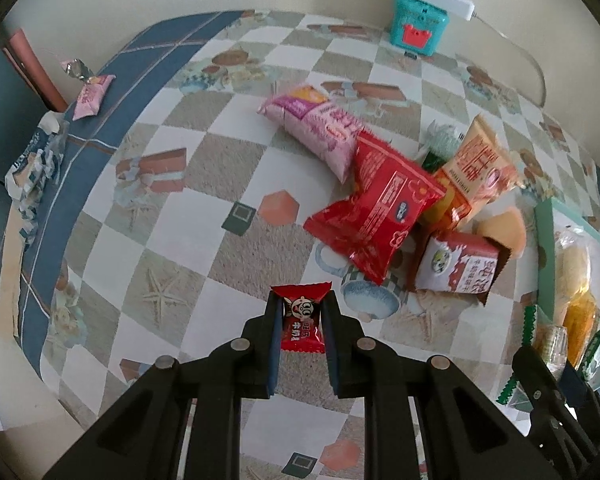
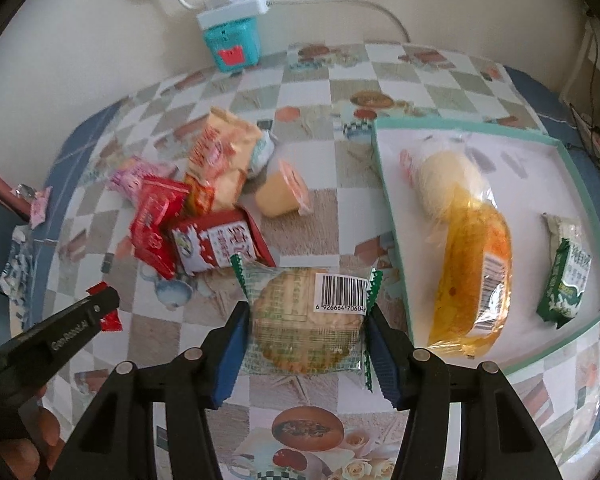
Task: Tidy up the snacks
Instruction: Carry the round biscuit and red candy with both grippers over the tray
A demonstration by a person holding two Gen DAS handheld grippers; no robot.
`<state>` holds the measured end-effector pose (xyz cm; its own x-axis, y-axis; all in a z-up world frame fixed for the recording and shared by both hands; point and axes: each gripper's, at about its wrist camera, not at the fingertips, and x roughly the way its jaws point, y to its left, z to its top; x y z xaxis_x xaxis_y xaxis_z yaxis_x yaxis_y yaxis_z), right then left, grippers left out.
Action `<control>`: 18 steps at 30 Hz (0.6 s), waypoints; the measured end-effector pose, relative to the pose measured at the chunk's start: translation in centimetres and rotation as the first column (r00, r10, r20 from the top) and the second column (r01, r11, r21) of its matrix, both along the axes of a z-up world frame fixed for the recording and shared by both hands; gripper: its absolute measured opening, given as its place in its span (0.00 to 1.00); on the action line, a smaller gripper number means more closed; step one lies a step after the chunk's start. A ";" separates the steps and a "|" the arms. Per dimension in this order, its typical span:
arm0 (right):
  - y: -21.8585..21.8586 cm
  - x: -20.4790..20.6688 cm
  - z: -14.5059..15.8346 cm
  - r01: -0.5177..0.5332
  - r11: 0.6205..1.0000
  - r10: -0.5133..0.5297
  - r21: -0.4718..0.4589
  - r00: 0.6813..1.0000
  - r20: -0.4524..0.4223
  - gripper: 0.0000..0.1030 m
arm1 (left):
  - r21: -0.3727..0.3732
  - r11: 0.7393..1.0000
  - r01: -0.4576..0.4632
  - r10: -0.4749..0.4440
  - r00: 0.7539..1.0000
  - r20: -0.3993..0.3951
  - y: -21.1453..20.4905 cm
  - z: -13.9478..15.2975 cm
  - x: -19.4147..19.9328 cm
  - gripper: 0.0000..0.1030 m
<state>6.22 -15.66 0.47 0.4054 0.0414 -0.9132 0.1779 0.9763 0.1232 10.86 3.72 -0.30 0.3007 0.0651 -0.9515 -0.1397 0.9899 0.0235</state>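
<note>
My left gripper (image 1: 302, 308) is shut on a small red candy (image 1: 302, 320), lifted above the checkered tablecloth. My right gripper (image 2: 306, 320) is shut on a round biscuit in a clear wrapper with green edges (image 2: 308, 320), held above the table just left of the teal tray (image 2: 392, 216). In the tray lie a wrapped bread roll (image 2: 472, 256) and a green snack packet (image 2: 566, 272). A pile of snacks sits on the cloth: a red packet (image 1: 376, 212), a pink packet (image 1: 320, 128), an orange packet (image 1: 476, 172) and a red and white carton (image 1: 456, 268). The left gripper also shows at the left of the right wrist view (image 2: 104, 308).
A teal box with a white power strip on top (image 1: 418, 20) stands against the back wall. A small pink candy (image 1: 92, 96) and crumpled wrappers (image 1: 36, 164) lie on the blue border at the table's left edge. A jelly cup (image 2: 284, 192) rests by the pile.
</note>
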 end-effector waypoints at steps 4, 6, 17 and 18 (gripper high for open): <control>0.1 0.2 0.4 0.009 1.000 -0.009 0.000 1.000 0.024 0.58 | 0.003 1.000 0.001 -0.001 1.000 0.027 0.0 0.7 -0.1 0.19; -0.3 0.1 0.8 0.019 1.000 -0.019 0.003 0.999 0.033 0.57 | 0.001 1.000 0.002 -0.002 0.999 0.039 -0.1 1.0 0.0 0.19; -3.0 -0.1 2.9 0.096 0.995 -0.097 0.009 0.991 0.094 0.58 | -0.002 0.999 0.042 -0.041 0.991 0.125 -2.4 3.9 -0.3 0.19; -3.3 -0.1 3.0 0.104 0.995 -0.105 0.009 0.990 0.098 0.58 | -0.005 0.999 0.045 -0.044 0.991 0.129 -2.7 4.0 -0.3 0.19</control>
